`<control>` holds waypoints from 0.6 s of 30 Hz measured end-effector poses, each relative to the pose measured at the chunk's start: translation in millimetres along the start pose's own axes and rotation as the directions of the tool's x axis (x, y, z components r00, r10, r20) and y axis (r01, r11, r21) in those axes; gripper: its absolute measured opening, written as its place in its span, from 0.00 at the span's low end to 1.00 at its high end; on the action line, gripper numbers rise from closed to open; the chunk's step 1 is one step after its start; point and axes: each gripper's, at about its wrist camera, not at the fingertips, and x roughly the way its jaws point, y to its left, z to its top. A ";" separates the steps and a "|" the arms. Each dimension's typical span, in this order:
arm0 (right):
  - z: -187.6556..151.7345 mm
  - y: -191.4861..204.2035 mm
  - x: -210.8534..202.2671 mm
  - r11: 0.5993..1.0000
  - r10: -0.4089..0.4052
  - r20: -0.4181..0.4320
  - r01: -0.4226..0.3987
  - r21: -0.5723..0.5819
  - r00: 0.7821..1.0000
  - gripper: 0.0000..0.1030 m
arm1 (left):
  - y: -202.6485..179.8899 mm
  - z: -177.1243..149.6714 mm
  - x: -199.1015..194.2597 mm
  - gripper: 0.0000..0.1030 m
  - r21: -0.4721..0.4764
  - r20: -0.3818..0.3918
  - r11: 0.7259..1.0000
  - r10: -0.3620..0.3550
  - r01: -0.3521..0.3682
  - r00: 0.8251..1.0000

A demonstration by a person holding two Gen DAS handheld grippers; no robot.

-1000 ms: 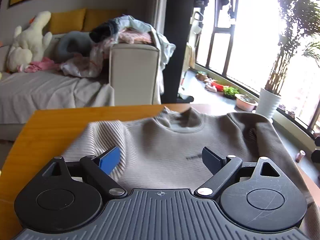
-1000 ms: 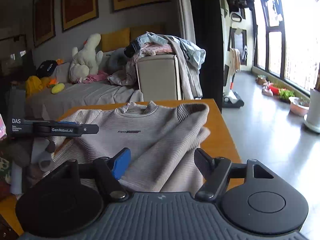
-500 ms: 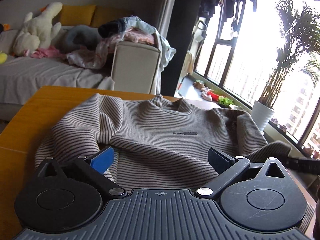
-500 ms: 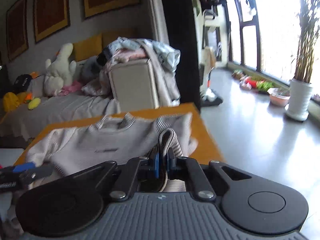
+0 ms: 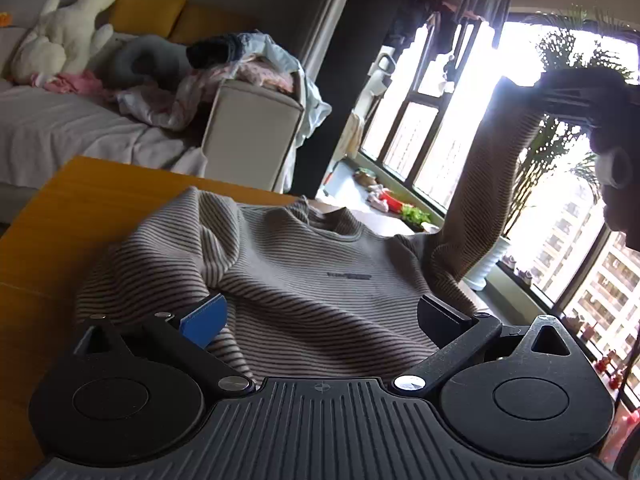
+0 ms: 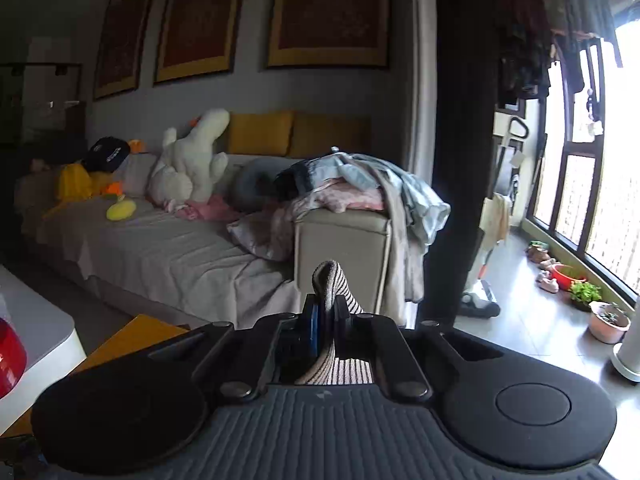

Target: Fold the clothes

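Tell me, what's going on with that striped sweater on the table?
A person is folding clothes with a handheld gripper in each hand. The right gripper is shut on a sleeve of the striped sweater and holds it up in the air, while the sweater's body lies spread on the wooden table. The left gripper is open, with the sweater's lower part between its fingers, gripping nothing. No fold is made yet.

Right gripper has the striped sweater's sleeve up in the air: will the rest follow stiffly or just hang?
Likely floppy: the sleeve droops in a soft column below the right gripper while the striped sweater body stays on the table. It probably drapes and wrinkles; folds already bunch near the open left gripper. It seems light.
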 end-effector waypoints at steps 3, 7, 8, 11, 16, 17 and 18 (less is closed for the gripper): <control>-5.5 34.4 35.7 0.997 0.066 -0.050 -0.067 -0.022 0.997 0.07 | 5.6 -3.5 -15.9 1.00 0.028 -0.017 0.999 0.034 -0.034 0.999; -18.2 67.3 71.4 0.995 0.089 -0.116 -0.095 -0.043 0.989 0.07 | 14.4 -10.4 -32.6 1.00 0.058 -0.043 0.995 0.082 -0.079 0.996; -21.7 73.4 78.8 0.994 0.088 -0.130 -0.095 -0.049 0.988 0.07 | 16.3 -12.1 -36.2 1.00 0.065 -0.049 0.994 0.091 -0.088 0.995; -32.1 85.6 95.6 0.993 0.090 -0.166 -0.101 -0.058 0.982 0.09 | 21.0 -16.4 -43.7 1.00 0.079 -0.059 0.992 0.105 -0.100 0.993; -39.6 93.2 97.0 0.992 0.092 -0.179 -0.105 -0.067 0.979 0.25 | 31.8 -19.7 -43.3 1.00 0.042 -0.059 0.993 0.111 -0.108 0.992; -41.2 93.5 94.3 0.992 0.089 -0.183 -0.104 -0.073 0.979 0.25 | 33.9 -20.3 -43.2 1.00 0.035 -0.060 0.993 0.112 -0.110 0.992; -44.0 92.9 91.2 0.992 0.087 -0.188 -0.103 -0.077 0.978 0.25 | 36.1 -21.0 -43.1 1.00 0.028 -0.060 0.993 0.113 -0.112 0.992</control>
